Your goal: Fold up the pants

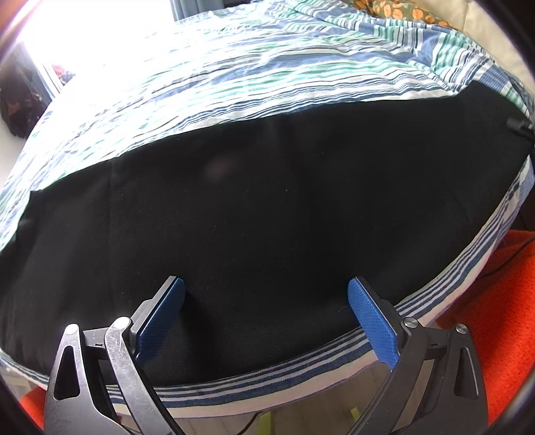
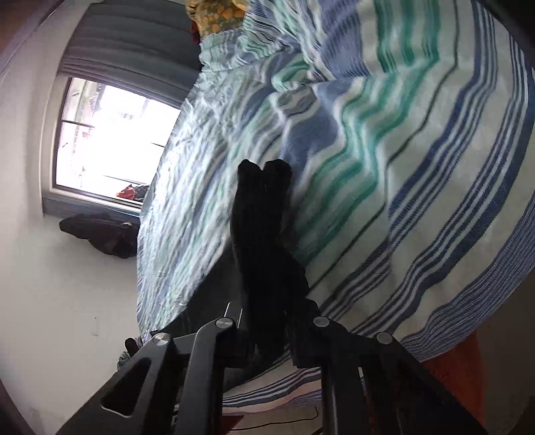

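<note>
Black fabric pants lie flat across my striped blue-green bedspread; left gripper hovers over them, jaws apart, while right gripper is clamped on a bunched fold.

One pair of black pants spread along the near edge of the bed, and that's the only garment on it. Two claws in play: the left claw, with two blue pads, and the right claw. One striped cover, one patterned pillow at the far corner, one window.
</note>
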`<state>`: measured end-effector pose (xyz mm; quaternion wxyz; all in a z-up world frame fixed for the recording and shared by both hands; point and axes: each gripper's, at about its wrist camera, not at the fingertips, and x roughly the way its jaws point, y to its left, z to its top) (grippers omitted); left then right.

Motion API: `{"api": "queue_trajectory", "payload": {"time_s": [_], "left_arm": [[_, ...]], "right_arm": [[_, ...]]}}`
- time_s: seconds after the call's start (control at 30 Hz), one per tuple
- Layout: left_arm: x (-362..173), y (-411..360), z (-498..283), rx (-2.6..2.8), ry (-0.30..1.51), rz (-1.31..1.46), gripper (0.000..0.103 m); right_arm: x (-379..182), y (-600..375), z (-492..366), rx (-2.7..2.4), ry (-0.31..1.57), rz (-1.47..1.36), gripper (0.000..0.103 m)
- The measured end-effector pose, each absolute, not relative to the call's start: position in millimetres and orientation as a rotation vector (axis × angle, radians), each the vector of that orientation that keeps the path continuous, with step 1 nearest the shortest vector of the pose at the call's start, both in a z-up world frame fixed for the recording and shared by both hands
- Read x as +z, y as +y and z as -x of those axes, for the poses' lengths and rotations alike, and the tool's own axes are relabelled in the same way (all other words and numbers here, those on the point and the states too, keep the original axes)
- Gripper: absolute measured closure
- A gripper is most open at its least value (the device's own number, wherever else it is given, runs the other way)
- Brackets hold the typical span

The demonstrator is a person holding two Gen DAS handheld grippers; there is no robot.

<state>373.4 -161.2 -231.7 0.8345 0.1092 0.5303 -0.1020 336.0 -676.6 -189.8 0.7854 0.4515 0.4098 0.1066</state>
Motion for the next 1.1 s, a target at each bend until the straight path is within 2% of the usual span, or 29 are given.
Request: {"api": "queue_trajectory", "payload": {"time_s": [0.13, 0.37, 0.5, 0.63, 0.67, 0.7, 0.73, 0.77, 0.87, 0.97, 1.0, 1.07, 1.1], "left_arm": [[-203.3, -114.7, -382.3, -0.208, 1.106, -0.013, 0.006], [-162.9, 30.0, -387.3, -0.016, 0.991, 0.260, 0.006], [-160.8, 110.7, -370.0, 0.109, 0.945, 0.362, 0.006], [-174.3, 176.7, -354.5, 0.214, 0.929, 0.499, 0.006], [-178.4, 188.8, -350.9, 0.232, 0.924, 0.518, 0.006], [-183.0, 198.0, -346.5, 0.246, 0.924, 0.531, 0.006], [-187.9, 204.9, -343.1, 0.253, 0.930, 0.544, 0.006], [-192.1, 211.1, -340.9, 0.251, 0.938, 0.558, 0.006], [-194.5, 221.5, -327.1, 0.200, 0.916, 0.576, 0.006], [-185.1, 203.5, -325.8, 0.088, 0.870, 0.545, 0.006], [-180.8, 192.8, -326.3, 0.021, 0.851, 0.530, 0.008], [-170.4, 160.6, -332.5, -0.133, 0.827, 0.468, 0.012], [-167.5, 143.0, -336.5, -0.195, 0.831, 0.423, 0.020]], "right_arm": [[-120.4, -635.3, -331.6, 0.368, 0.800, -0.899, 0.089], [-19.9, -490.0, -341.1, 0.687, 0.750, -0.739, 0.089], [-12.1, -376.3, -347.0, 0.836, 0.807, -0.617, 0.089], [-60.8, -260.1, -351.6, 0.907, 0.907, -0.515, 0.088], [-83.5, -235.6, -349.5, 0.909, 0.946, -0.506, 0.084], [-110.1, -212.9, -347.3, 0.895, 1.007, -0.494, 0.073], [-137.2, -191.6, -345.4, 0.884, 1.082, -0.463, 0.052], [-161.6, -175.1, -342.5, 0.869, 1.150, -0.412, 0.045], [-190.3, -164.4, -323.3, 0.834, 1.174, -0.218, 0.043], [-171.1, -186.9, -301.8, 0.812, 1.045, -0.025, 0.039], [-163.7, -197.8, -296.5, 0.783, 0.988, 0.047, 0.033], [-155.5, -223.7, -281.7, 0.707, 0.875, 0.174, 0.027], [-156.0, -238.4, -278.3, 0.669, 0.838, 0.217, 0.025]]}}
